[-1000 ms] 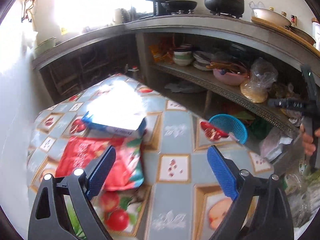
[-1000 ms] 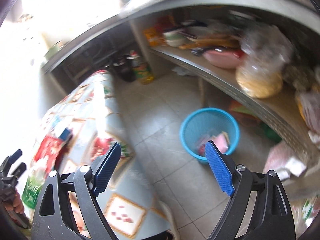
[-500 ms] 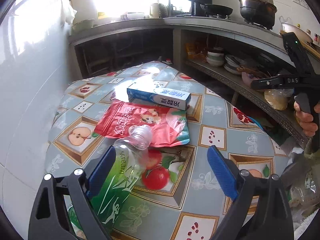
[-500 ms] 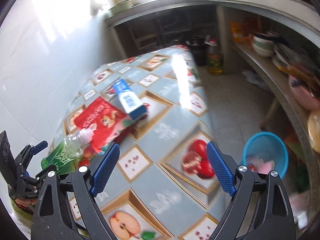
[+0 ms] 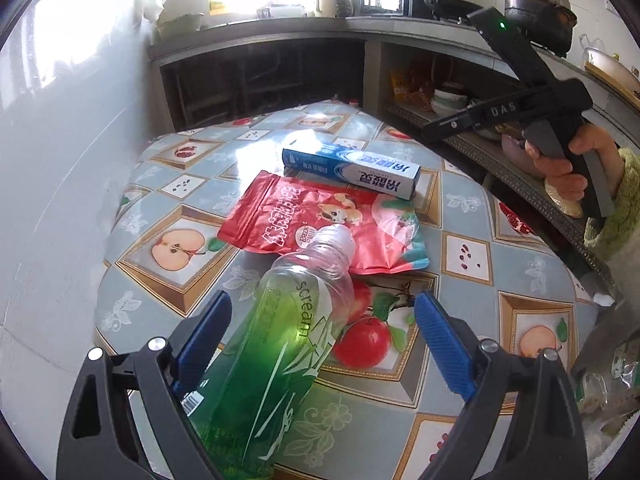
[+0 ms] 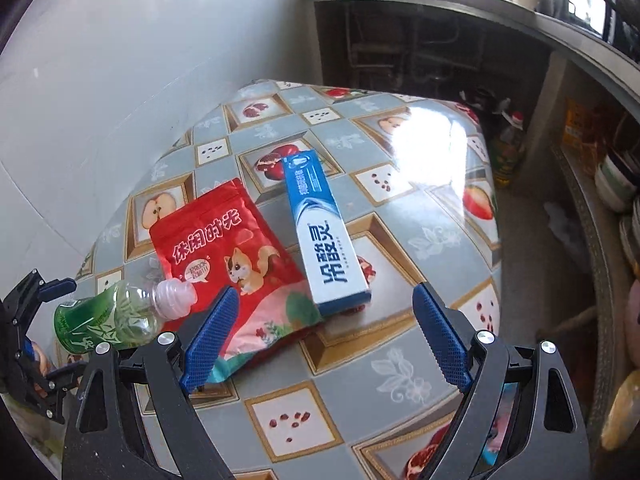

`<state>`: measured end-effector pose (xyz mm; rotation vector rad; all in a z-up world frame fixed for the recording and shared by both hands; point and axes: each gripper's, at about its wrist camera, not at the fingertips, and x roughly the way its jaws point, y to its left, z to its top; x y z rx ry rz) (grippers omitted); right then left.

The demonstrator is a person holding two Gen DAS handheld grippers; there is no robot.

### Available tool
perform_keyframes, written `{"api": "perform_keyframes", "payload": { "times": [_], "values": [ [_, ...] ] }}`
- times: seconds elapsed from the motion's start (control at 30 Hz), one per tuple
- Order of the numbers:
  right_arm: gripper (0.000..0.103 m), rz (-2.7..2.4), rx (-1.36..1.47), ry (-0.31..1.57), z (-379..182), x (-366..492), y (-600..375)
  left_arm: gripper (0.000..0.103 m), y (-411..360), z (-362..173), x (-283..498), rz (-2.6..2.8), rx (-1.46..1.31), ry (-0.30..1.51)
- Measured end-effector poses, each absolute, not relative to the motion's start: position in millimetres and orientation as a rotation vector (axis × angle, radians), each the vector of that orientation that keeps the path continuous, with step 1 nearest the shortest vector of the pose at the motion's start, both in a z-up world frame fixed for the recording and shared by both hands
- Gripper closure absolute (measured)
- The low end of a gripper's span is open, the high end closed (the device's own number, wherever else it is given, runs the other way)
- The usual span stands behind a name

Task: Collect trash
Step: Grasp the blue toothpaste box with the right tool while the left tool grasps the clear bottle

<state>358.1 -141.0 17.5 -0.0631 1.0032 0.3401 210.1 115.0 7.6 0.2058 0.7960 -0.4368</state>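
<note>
**Both grippers spread wide over the trash on the tabletop**

The left gripper (image 5: 320, 338) stands wide, its blue pads flanking a green bottle (image 5: 276, 360) lying near the tabletop's (image 5: 472, 308) near edge without pressing it. Beyond the bottle's neck lies a red snack pouch (image 5: 320, 224), then a blue toothpaste box (image 5: 352, 168) toward the middle. The right gripper (image 6: 326, 336) hangs wide and empty above the pouch and box.

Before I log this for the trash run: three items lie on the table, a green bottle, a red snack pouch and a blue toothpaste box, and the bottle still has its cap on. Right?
Not quite: the green bottle has no cap; its threaded neck is bare and open in the right wrist view. The rest holds: it lies on the table with the red snack pouch and the blue toothpaste box.
</note>
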Motion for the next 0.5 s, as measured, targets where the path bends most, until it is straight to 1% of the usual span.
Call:
{"api": "perform_keyframes", "payload": {
  "times": [0.2,0.27,0.47,0.5],
  "values": [
    [0.018,0.404,-0.072,1.122,-7,419,-117,0.013,101,4,252,-0.464,0.241,0.910],
    [0.019,0.407,-0.100,1.183,-20,437,-108,0.013,95,1,264,-0.460,0.289,0.946],
    [0.019,0.395,-0.195,1.273,-48,465,-89,0.013,79,-19,279,-0.458,0.439,1.025],
    [0.019,0.394,-0.204,1.288,-52,468,-87,0.015,77,-22,278,-0.454,0.461,1.029]
  ]
}}
